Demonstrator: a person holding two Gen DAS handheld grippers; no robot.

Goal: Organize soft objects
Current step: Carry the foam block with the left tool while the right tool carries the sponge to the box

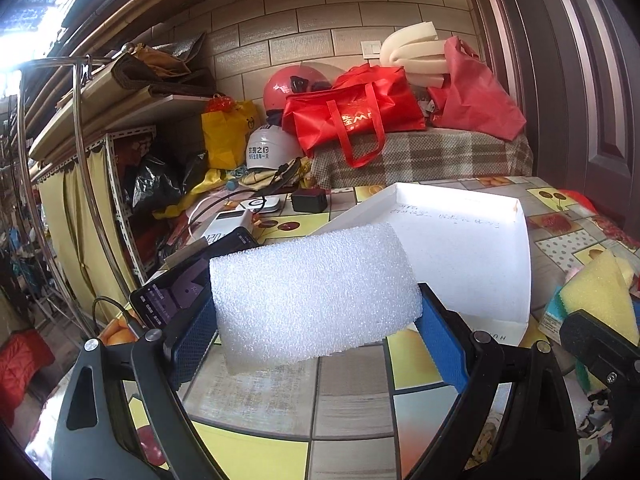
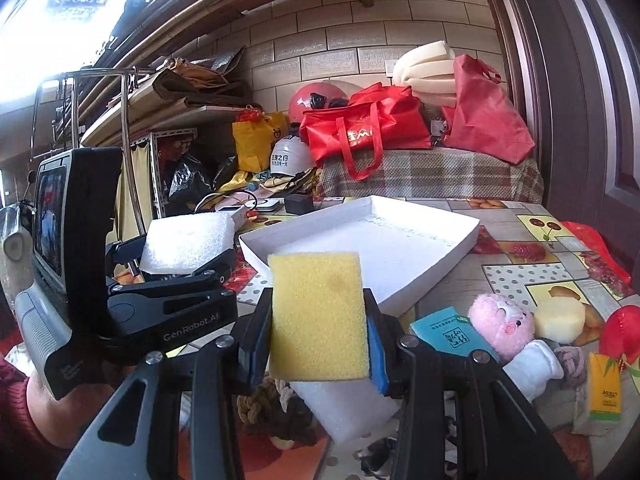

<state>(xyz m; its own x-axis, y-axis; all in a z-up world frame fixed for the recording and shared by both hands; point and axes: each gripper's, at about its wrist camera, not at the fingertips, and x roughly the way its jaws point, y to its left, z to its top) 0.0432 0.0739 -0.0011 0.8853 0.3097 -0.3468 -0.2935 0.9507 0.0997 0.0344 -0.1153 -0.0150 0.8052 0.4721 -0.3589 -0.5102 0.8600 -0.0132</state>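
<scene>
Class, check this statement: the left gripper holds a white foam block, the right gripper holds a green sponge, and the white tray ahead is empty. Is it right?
Not quite: the sponge in the right gripper is yellow, as the right wrist view shows. The left gripper does hold the white foam block, and the white tray is empty.

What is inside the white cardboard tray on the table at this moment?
The white tray looks empty; only faint handwriting marks its floor. The yellow sponge in the right gripper covers a small part near its front edge.
</scene>
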